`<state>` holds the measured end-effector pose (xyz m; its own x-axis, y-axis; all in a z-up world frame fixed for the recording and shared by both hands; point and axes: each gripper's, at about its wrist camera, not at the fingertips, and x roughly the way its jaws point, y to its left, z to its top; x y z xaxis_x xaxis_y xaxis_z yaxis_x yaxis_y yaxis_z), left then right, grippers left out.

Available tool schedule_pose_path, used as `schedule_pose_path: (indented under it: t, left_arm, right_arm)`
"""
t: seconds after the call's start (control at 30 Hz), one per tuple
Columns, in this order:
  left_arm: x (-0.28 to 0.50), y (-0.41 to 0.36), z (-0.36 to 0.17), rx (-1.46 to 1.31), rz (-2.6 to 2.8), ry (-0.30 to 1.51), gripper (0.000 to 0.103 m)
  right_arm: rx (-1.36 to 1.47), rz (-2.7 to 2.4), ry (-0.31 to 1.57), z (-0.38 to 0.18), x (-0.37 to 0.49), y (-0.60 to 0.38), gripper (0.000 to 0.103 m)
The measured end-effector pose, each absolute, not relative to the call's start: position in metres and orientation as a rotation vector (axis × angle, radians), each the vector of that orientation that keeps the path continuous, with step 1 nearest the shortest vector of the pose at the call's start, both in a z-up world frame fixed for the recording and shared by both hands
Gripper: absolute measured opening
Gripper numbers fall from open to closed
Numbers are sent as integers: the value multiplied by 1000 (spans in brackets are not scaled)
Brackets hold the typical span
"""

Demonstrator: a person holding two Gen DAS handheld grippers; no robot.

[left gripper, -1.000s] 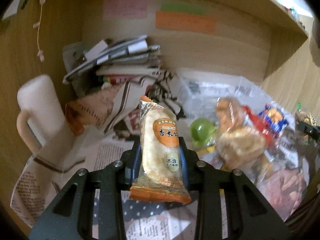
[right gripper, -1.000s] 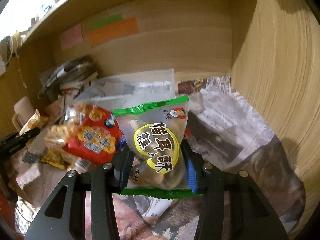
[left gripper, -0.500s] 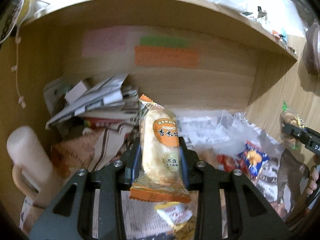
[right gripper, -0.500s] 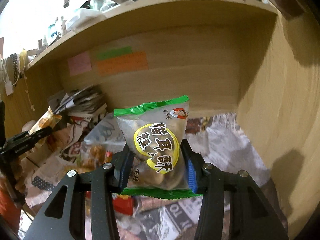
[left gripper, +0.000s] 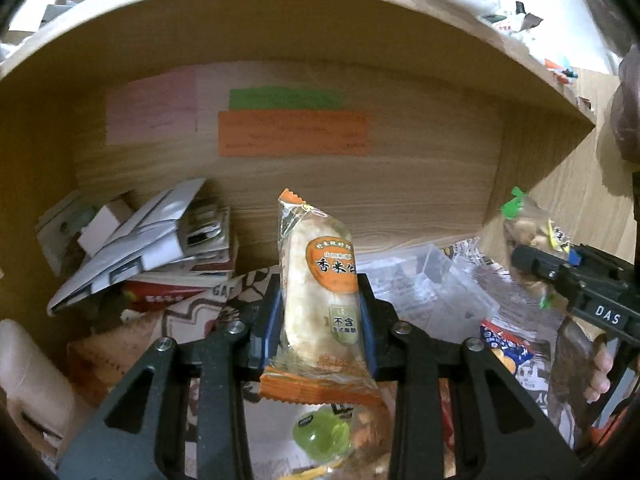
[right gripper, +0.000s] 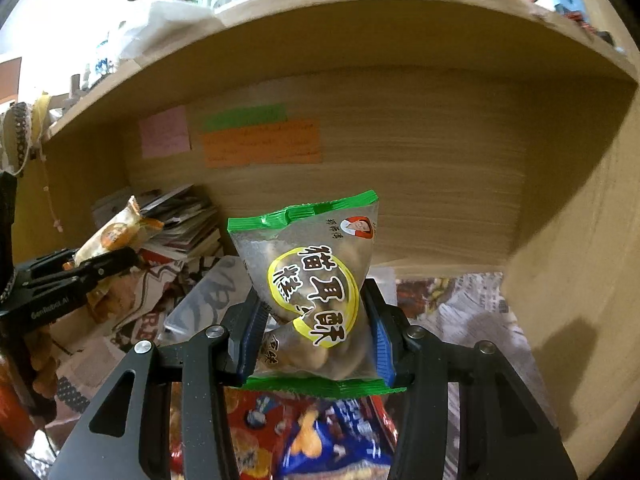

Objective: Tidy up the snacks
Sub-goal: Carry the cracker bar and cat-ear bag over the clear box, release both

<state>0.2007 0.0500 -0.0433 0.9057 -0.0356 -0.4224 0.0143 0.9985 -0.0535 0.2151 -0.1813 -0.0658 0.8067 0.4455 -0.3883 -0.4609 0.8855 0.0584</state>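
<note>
Left gripper clenched on the orange-trimmed rice cracker packet; I have it upright, clear of the clutter, in front of the alcove's wooden back wall. Right gripper clenched on the green-trimmed snack bag, also held up off the surface, toward the alcove's right side wall. Below my right jaws: a red and blue snack packet on the newspaper-covered surface. Green jelly cup below the left jaws. Stack of papers in the back-left corner. Pink, green and orange notes on the back wall.
</note>
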Motion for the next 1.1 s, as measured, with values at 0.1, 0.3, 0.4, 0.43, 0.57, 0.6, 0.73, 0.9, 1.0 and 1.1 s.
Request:
schedule_pose_path:
  t: [0.1,0.3,0.4,0.43,0.57,0.6,0.73,0.9,1.0,1.1]
  left_arm:
    - [215,47,-47,-53,-39,462,34]
    - [245,44,-56,-54,-53,523,34]
    - [261,44,-64,-53,-59,566,34]
    - [265,43,-66,-51,-59,578,34]
    - [283,44,-77,-49,-61,635,34]
    - [288,45,-80,-51,-63,653,34]
    - [306,49,-94,-66,-82,733,34]
    - [322,49,-106,-60,-90,784,34]
    - [325,43,-109,-52,-93,799,34]
    - [327,39,-111,-37,-96,816,35]
  right_arm:
    - [-43,486,422,-68,227,-175,43]
    - [-58,490,480,-76,253,-165,43]
    - [-66,489,515,-82,267,-160,43]
    - [-69,489,526,-84,271,-158,43]
    - [-79,486,570,-92,284,-154,43]
    - [-86,482,577,-94,286,-152,43]
    - [-116,475,610,-99,296,-149,43]
    - [-155,474,659,-107,307,-145,43]
    - [-169,474,683,-110,312,-143,43]
    - [-170,481,724,-115,319,-140,44]
